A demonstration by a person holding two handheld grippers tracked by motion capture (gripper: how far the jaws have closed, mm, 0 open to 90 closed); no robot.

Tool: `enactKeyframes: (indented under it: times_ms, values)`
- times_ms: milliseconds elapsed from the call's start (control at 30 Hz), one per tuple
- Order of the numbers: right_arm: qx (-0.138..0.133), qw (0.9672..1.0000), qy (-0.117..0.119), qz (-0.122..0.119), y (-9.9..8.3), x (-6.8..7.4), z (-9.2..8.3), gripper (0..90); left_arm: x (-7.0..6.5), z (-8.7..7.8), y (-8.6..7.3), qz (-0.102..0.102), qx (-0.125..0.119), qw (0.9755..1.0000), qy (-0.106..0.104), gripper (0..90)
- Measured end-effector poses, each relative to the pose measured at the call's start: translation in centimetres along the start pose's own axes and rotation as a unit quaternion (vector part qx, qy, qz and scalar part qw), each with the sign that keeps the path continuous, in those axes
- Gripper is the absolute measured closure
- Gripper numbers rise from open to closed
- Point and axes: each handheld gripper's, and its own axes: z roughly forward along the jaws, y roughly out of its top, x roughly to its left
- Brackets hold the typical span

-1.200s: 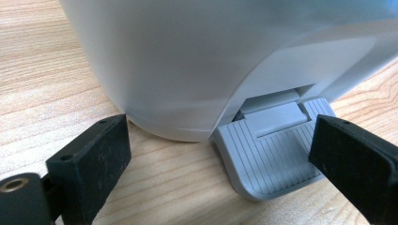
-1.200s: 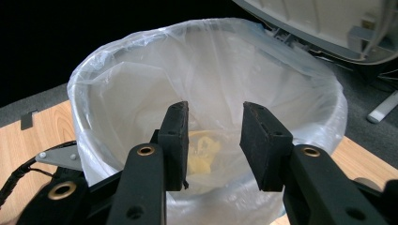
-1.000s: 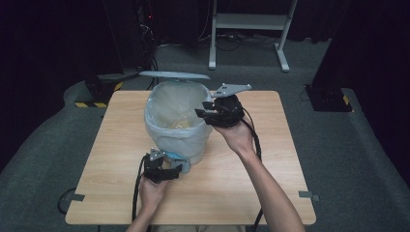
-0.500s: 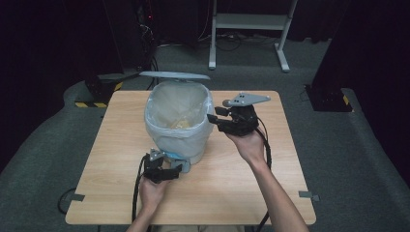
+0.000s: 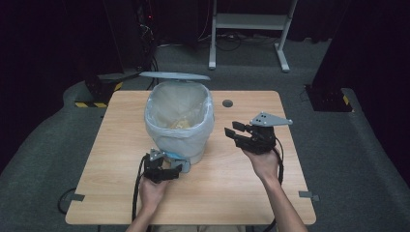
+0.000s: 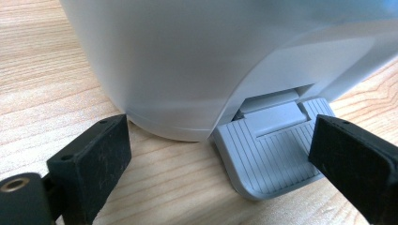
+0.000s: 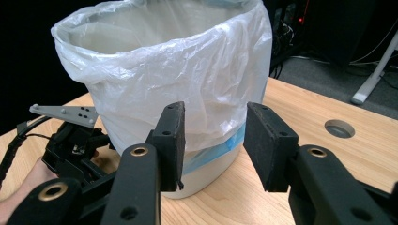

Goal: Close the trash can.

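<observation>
Two grippers: both mine, set on either side of the pedal bin [image 5: 180, 121].
Pedal bin: it stands on the desk [image 5: 121, 193] with its lid [image 5: 175, 76] raised behind the rim, which I judge is because the pedal is being pressed.
Pedal [image 6: 274, 150]: grey and ribbed, it juts from the bin's foot on my side.
Left gripper [image 5: 164, 170]: I keep it low at the bin's foot, jaws spread and holding nothing; one jaw overlaps the pedal's edge, though I cannot tell if it bears down.
Bin liner [image 7: 187, 79]: clear plastic folded over the bin's rim, so scraps land inside it.
Right gripper [image 5: 238, 133]: just beside the bin, apart from it, jaws partly open and empty, aimed at the liner; I judge I am lining up to take the bag.
</observation>
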Motion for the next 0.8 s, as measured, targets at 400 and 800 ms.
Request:
enactKeyframes:
  times_ms: [400,800]
  values:
    - [-0.008,0.9999,-0.006,0.001,-1.3,0.0,-0.8,58.5,0.0,0.0,0.0,-0.001,0.000,1.0000,-0.001,6.2]
    - [-0.004,0.9999,-0.011,0.010,-3.2,0.1,-1.3,58.5,0.0,0.0,0.0,-0.001,-0.001,1.0000,-0.001,6.3]
